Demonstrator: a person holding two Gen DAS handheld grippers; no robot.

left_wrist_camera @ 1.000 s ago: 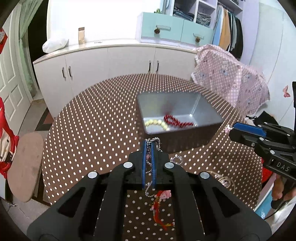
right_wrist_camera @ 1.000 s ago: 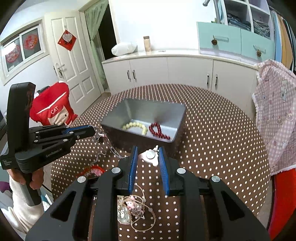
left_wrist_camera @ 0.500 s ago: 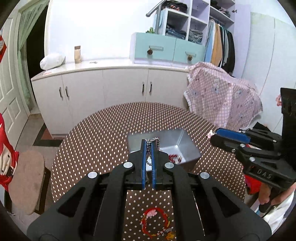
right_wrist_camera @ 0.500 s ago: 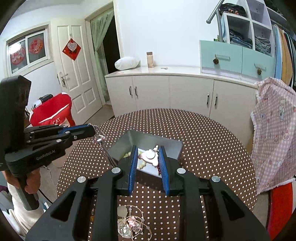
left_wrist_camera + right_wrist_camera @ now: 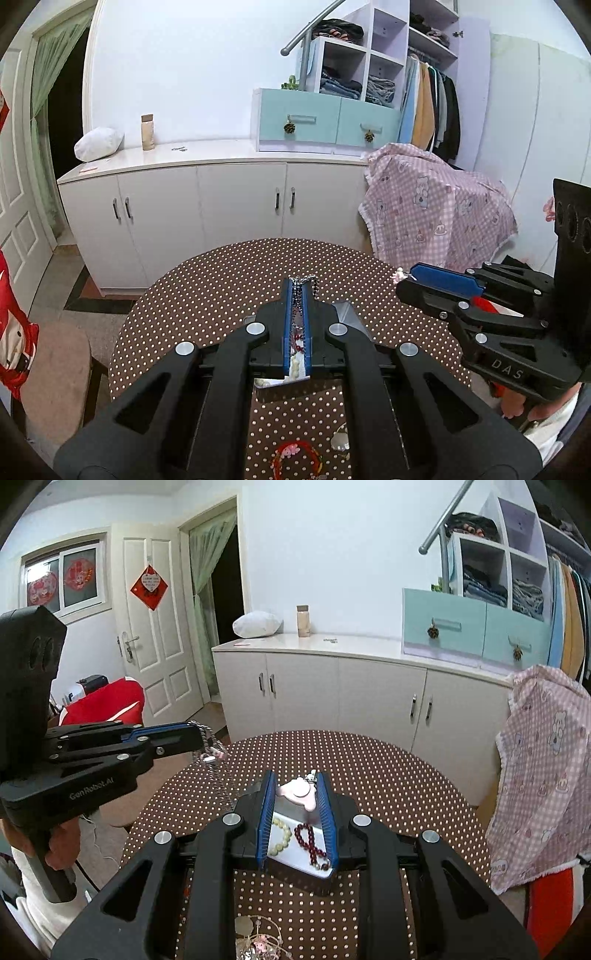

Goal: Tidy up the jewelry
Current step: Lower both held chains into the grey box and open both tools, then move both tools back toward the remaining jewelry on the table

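Note:
My left gripper (image 5: 297,286) is shut on a silver chain necklace (image 5: 306,279) that loops over its tips and hangs down between the pads. My right gripper (image 5: 295,780) is shut on a pink charm piece (image 5: 300,793). Both are held high above the metal tray (image 5: 291,864) on the brown dotted table (image 5: 388,786). Inside the tray lie a pale yellow bead bracelet (image 5: 282,836) and a dark red bead bracelet (image 5: 311,843). In the right wrist view the left gripper (image 5: 195,734) shows at the left, its chain (image 5: 212,751) dangling. The right gripper (image 5: 410,275) shows at the right of the left wrist view.
A red cord bracelet (image 5: 295,456) and a tangle of thin chains with charms (image 5: 258,941) lie on the table's near side. White cabinets (image 5: 207,206) stand behind the table. A pink checked cloth (image 5: 432,206) drapes over something at the right.
Both grippers have risen with their pieces still held. The tray has dropped lower in both views and now sits under the fingers; more of the room shows.

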